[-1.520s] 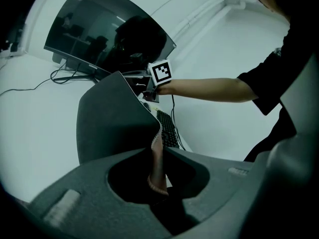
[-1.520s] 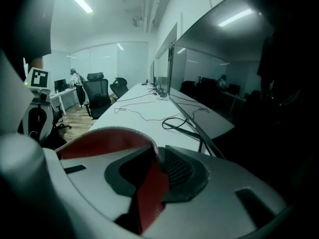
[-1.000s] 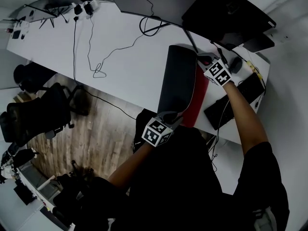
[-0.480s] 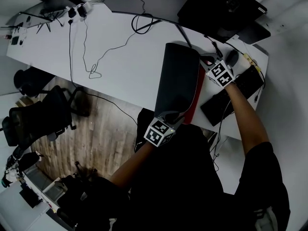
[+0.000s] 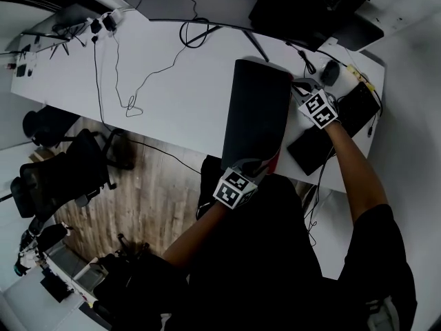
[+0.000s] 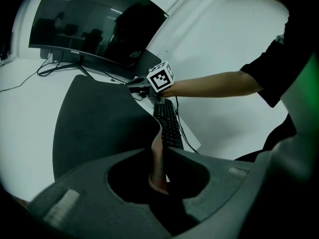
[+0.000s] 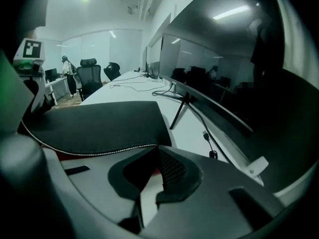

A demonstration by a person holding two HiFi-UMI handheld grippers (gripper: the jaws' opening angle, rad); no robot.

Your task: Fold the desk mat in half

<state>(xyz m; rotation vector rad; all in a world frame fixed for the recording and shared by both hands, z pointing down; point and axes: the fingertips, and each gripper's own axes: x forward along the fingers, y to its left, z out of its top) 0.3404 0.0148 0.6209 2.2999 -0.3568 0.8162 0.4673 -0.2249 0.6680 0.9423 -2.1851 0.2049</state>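
Head view: left gripper (image 5: 249,167) and right gripper (image 5: 300,88), clamped on the desk mat (image 5: 256,116), have lowered its flap; fold nearly complete.

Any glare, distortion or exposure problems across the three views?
Head view: strong fisheye bends the desk edges, and the person's dark clothing is underexposed. Left gripper view: black vignette corners, a green cast at the right edge, and the monitor mirrors the room. Right gripper view: ceiling-light glare streaks on the monitor and a green cast at left, though the desk mat stitching reads clearly.
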